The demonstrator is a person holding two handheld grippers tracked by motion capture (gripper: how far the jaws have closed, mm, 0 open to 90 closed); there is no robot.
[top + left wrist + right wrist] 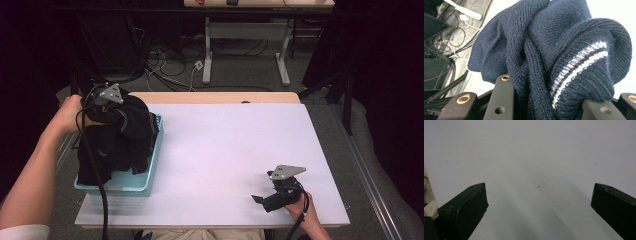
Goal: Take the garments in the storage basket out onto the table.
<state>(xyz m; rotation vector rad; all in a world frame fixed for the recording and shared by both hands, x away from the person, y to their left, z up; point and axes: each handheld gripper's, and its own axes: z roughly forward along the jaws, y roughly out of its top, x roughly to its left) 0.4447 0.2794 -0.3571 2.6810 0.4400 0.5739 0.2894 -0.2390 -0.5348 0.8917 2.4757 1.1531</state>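
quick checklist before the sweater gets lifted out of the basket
1. Left gripper shut on the sweater: ok; the knit is bunched between its jaws.
2. Whole sweater gathered: not ok; much of it hangs down into the basket.
3. Sweater free of the basket rim: cannot tell.
4. Right gripper open and empty: ok.
5. Landing spot on the table: ok; the white top by the basket is bare.
6. Left cable away from the sweater: not ok; it runs across the fabric.
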